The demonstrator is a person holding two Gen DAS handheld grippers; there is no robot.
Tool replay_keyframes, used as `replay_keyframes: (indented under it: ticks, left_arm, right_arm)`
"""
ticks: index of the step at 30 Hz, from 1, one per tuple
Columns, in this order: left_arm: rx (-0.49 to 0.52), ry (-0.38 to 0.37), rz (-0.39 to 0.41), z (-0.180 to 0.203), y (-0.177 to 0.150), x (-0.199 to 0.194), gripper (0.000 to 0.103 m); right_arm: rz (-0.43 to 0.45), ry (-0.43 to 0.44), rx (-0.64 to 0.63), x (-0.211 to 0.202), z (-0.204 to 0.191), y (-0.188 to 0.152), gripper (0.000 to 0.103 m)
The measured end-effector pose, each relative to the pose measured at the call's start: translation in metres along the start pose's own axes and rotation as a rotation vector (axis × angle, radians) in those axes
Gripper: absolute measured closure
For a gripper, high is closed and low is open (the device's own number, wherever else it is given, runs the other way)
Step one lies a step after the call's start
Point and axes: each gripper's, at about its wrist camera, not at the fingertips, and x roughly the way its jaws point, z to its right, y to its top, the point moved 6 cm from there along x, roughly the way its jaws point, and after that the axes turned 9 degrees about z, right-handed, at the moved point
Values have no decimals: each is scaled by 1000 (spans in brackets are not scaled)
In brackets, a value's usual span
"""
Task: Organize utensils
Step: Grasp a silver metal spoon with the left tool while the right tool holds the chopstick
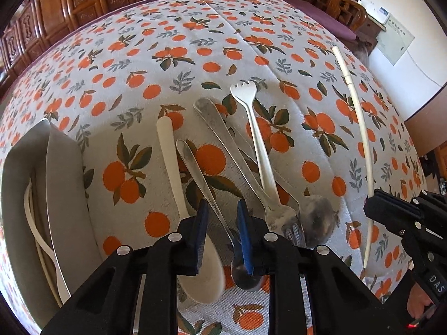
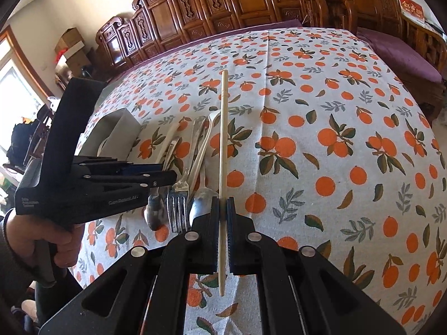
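My left gripper [image 1: 222, 209] points down at a row of utensils on the orange-print tablecloth [image 1: 195, 42]. The handle of a small metal spoon [image 1: 195, 167] runs between its blue pads [image 1: 201, 223], with a gap showing on each side. A white plastic spoon [image 1: 170, 162] lies just left of it. A larger metal spoon [image 1: 212, 122], a metal fork [image 1: 282, 217] and a white fork [image 1: 251, 117] lie to the right. My right gripper [image 2: 222, 203] is shut on a long white chopstick [image 2: 223, 128], also seen at the right in the left wrist view, chopstick [image 1: 360, 117].
A grey organiser tray [image 1: 64, 195] stands at the left edge of the table with a white utensil [image 1: 36, 223] inside; it appears as a grey box [image 2: 117, 128] in the right wrist view. Carved wooden cabinets [image 2: 223, 0] and purple-cushioned benches [image 2: 405, 53] ring the table. A hand [image 2: 64, 237] holds the left gripper.
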Motion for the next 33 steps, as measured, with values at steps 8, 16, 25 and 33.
replay_keyframes:
  ticks: [8, 16, 25, 33]
  left_arm:
    - [-10, -13, -9, -1, -7, -4, 100]
    - [-4, -49, 36, 4, -16, -33, 101]
    - [0, -63, 124, -3, -18, -83, 101]
    - [-21, -44, 189, -29, -16, -119, 101]
  right_arm:
    - [-6, -2, -6, -2, -5, -3, 97]
    - [-6, 0, -20, -7, -18, -5, 97]
    - [7, 19, -49, -14, -47, 0, 97]
    - [12, 48, -80, -10, -78, 7, 97]
